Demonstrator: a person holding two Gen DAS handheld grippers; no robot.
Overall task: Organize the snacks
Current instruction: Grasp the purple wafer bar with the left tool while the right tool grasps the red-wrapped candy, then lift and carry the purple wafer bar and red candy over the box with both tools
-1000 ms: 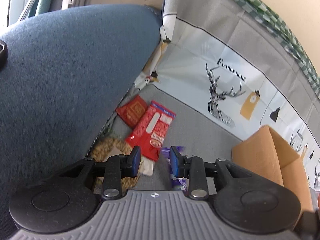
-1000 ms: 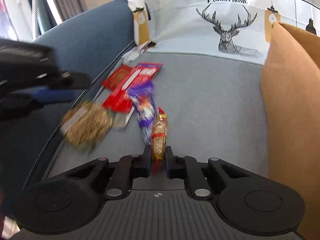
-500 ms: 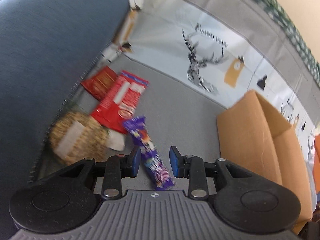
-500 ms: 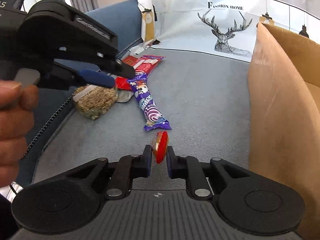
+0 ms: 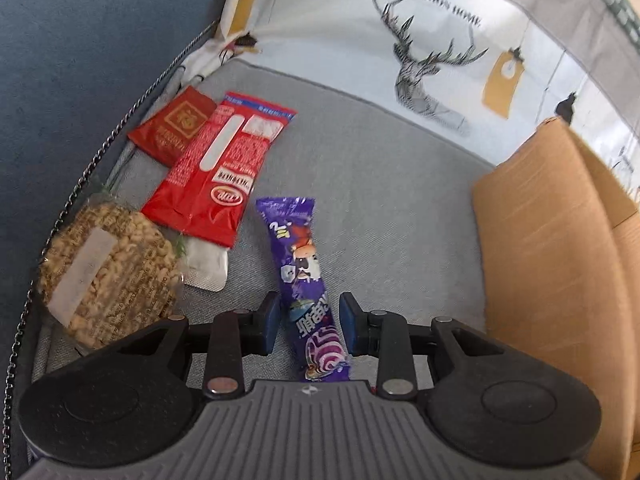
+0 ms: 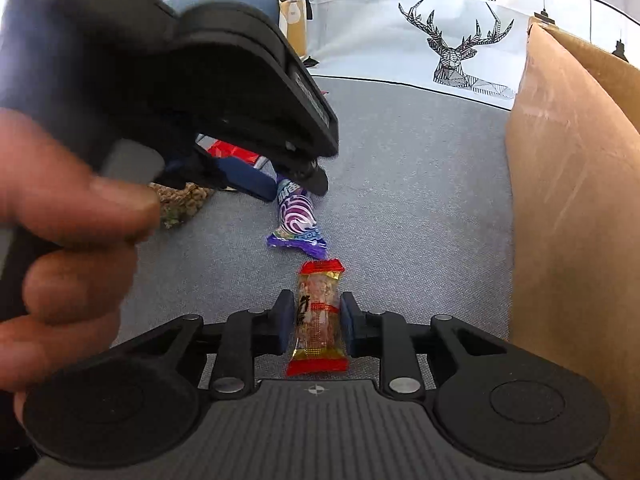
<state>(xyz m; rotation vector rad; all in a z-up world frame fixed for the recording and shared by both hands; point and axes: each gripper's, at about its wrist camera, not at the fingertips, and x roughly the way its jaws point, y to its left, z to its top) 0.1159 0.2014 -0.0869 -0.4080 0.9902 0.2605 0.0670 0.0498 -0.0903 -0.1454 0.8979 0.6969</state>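
R gripper point(image 6: 316, 316) jaws just opening, red-ended snack point(image 6: 318, 320) loose between; L gripper point(image 5: 308, 328) came down, part-open astride purple bar point(image 5: 306, 280), ungripped.

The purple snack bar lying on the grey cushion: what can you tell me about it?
The purple snack bar is a long, slim packet in glossy purple foil, printed with a cartoon figure, white characters and a swirl near one crimped end. It lies flat on the grey cushion, unopened as far as shows. The left gripper straddles it, jaws open, not pressing.
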